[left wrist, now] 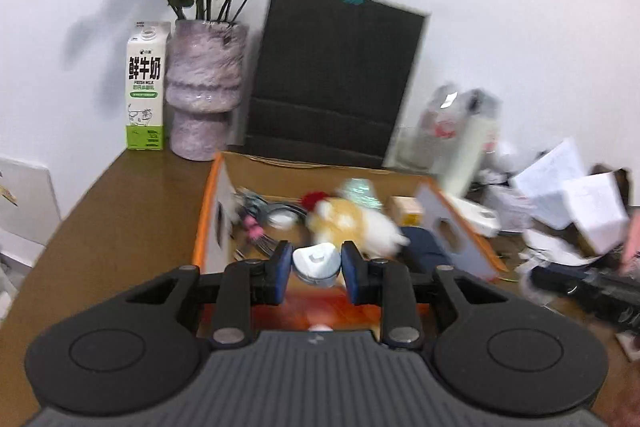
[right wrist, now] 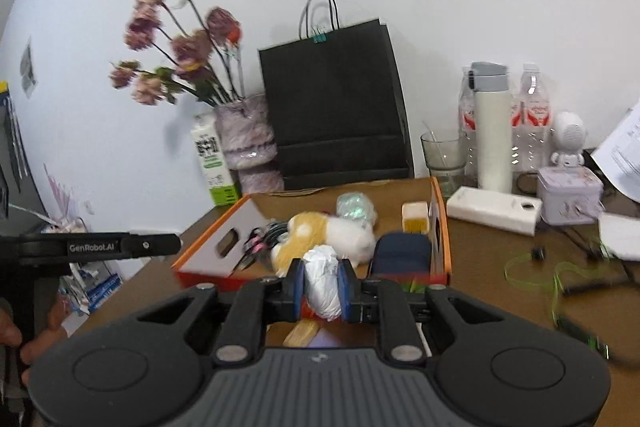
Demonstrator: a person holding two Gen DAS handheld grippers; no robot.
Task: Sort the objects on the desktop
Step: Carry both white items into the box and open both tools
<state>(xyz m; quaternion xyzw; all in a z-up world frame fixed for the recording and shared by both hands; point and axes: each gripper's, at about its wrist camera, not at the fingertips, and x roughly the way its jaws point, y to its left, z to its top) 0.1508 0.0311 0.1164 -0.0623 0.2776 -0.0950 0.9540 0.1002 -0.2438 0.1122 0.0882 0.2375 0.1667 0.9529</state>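
An orange-edged cardboard box (left wrist: 208,195) sits on the brown desk; it also shows in the right wrist view (right wrist: 440,223). In it lie a yellow-and-white plush toy (left wrist: 352,223), a dark blue case (right wrist: 400,251), a small yellow box (right wrist: 416,217), a greenish wrapped item (right wrist: 354,207) and scissors with cables (left wrist: 260,223). My left gripper (left wrist: 316,263) is shut on a white-grey rounded object (left wrist: 316,261) above the box's near edge. My right gripper (right wrist: 322,287) is shut on a crumpled white packet (right wrist: 322,283) just before the box.
A milk carton (left wrist: 146,87), a vase of dried roses (left wrist: 204,91) and a black paper bag (left wrist: 332,75) stand behind the box. To the right are a glass (right wrist: 442,155), a white flask (right wrist: 492,131), water bottles, a white power bank (right wrist: 492,209), papers and cables.
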